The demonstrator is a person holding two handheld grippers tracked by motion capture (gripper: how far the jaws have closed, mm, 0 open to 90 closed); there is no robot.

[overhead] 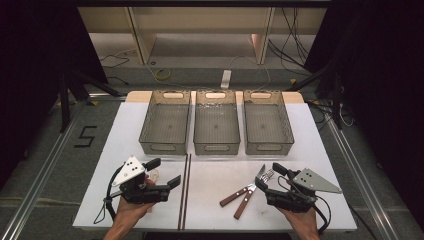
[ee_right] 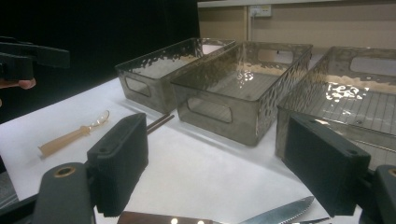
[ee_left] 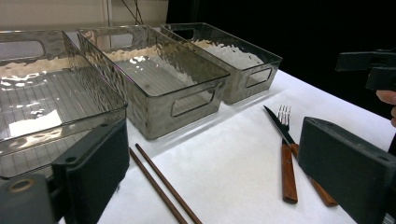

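Observation:
My left gripper (overhead: 163,172) is held low over the table's front left, open and empty. In its own view the left gripper (ee_left: 215,186) looks across two dark chopsticks (ee_left: 159,179) toward a wooden-handled knife (ee_left: 286,158) crossed with a fork (ee_left: 284,113). My right gripper (overhead: 270,176) sits at the front right, open and empty, just right of that knife (overhead: 260,175) and fork (overhead: 269,174). In its own view the right gripper (ee_right: 219,168) has the knife blade (ee_right: 275,212) at the bottom edge and a pale spoon (ee_right: 74,134) lying farther off.
Three clear, empty bins stand side by side at the back: left bin (overhead: 165,146), middle bin (overhead: 217,147), right bin (overhead: 269,146). The chopsticks (overhead: 185,190) lie lengthwise down the middle of the white table (overhead: 310,130). Bare white surface lies between bins and grippers.

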